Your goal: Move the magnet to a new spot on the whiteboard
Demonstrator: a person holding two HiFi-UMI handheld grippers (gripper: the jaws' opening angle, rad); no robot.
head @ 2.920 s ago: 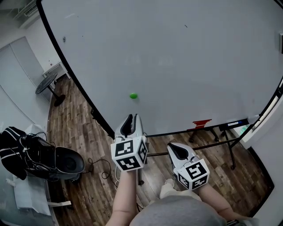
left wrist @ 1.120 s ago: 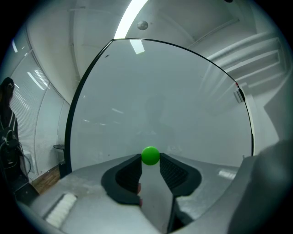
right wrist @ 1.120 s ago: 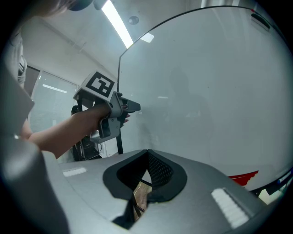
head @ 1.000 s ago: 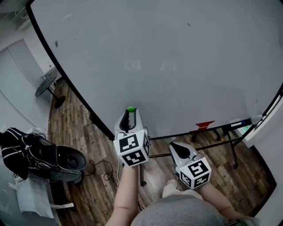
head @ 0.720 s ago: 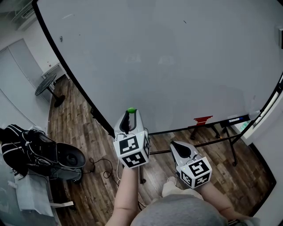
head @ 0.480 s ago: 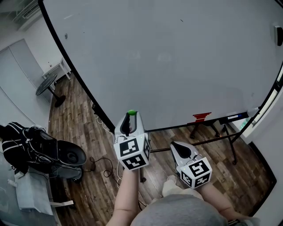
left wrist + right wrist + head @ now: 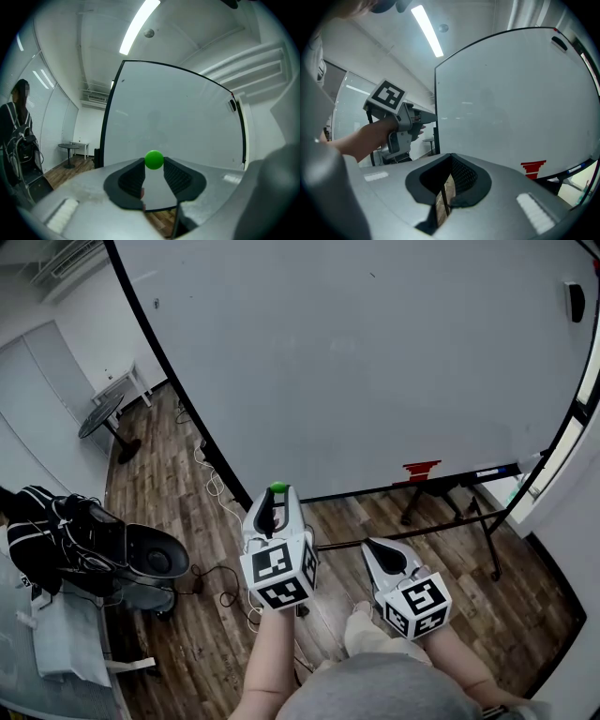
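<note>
Compared with a few seconds back, the green magnet (image 7: 278, 487) is off the whiteboard (image 7: 375, 362) and pulled away from it. It now sits lower centre of the head view, pinched at the tips of the left gripper (image 7: 277, 499) jaws. It looks round, so no long axis. The left forearm reaches up-frame, gripper facing the board. The right gripper (image 7: 377, 549), lower right, has its jaws clenched on nothing.

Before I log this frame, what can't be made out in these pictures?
Head view: magnet, lower part hidden between the tips of the left gripper.
Head view: red mark at the lower edge of the whiteboard, too small to identify.
Head view: the whiteboard's top, cut off by the frame.
</note>
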